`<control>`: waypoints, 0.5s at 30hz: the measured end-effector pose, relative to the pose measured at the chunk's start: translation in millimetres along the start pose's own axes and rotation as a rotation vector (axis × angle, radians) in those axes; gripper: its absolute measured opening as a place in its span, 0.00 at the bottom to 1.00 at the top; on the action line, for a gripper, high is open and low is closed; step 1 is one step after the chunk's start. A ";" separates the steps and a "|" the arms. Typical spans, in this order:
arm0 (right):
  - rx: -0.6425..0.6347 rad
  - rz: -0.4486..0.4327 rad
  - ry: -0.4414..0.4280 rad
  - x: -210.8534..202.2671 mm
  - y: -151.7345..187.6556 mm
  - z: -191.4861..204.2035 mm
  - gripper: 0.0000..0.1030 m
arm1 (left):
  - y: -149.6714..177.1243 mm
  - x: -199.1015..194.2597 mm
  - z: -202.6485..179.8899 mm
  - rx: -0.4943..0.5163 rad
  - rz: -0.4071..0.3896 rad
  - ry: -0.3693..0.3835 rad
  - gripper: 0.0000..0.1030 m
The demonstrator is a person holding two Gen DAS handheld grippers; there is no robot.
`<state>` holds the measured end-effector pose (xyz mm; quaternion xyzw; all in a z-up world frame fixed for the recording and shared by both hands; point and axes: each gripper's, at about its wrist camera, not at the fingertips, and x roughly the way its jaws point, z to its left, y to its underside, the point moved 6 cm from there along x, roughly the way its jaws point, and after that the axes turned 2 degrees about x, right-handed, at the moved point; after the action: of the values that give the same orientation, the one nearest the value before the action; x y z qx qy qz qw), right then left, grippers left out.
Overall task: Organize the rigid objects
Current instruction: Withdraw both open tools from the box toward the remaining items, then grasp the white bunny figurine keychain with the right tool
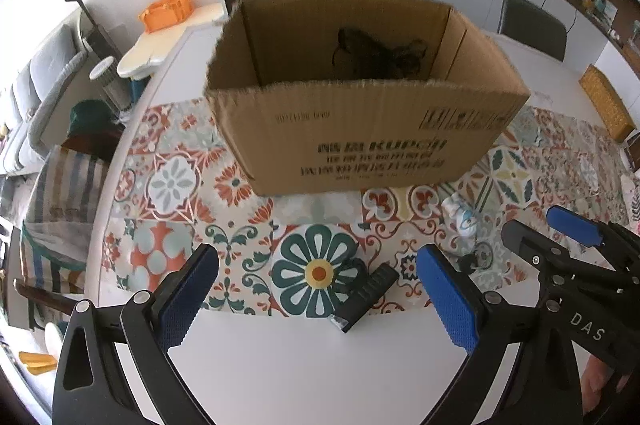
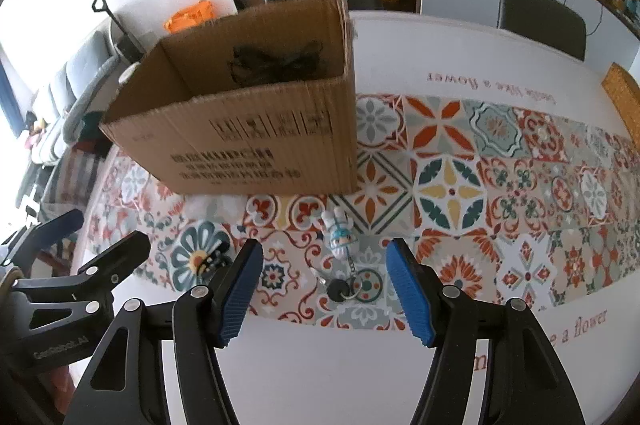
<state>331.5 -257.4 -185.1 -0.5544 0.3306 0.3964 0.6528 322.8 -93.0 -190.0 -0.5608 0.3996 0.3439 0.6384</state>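
Cardboard box (image 1: 360, 129) stood at frame centre on the counter (image 1: 280, 365), left tool (image 1: 318, 299) spread apart above a black ribbed object (image 1: 368, 291), right tool (image 2: 324, 289) spread apart above a figurine keychain (image 2: 340, 239).

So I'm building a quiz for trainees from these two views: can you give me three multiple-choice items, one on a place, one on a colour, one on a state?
1. Where does the figurine keychain lie?
A. inside the cardboard box
B. on the patterned runner, in front of the box
C. on a chair

2. What colour are the pads of the right hand-held gripper?
A. blue
B. red
C. yellow

3. How is the left hand-held gripper?
A. shut on the black clip
B. shut on nothing
C. open, holding nothing

Answers:
1. B: it rests on the patterned runner, nearer the camera than the cardboard box.
2. A: both pads show blue.
3. C: its jaws stand apart, and the black clip lies untouched on the table between them.
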 end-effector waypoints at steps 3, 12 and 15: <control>0.001 0.026 -0.003 12.0 3.5 -3.2 0.62 | 3.6 11.8 -1.4 -0.004 0.028 -0.004 0.98; 0.003 0.085 -0.004 44.3 10.1 -11.7 0.55 | 10.9 41.8 -7.1 0.012 0.073 -0.024 0.98; -0.002 0.095 -0.006 54.0 10.1 -12.8 0.52 | 10.6 49.0 -10.8 0.020 0.081 -0.025 0.98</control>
<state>347.9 -261.2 -239.0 -0.5376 0.3542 0.4292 0.6335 333.8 -102.7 -239.2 -0.5337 0.4172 0.3724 0.6344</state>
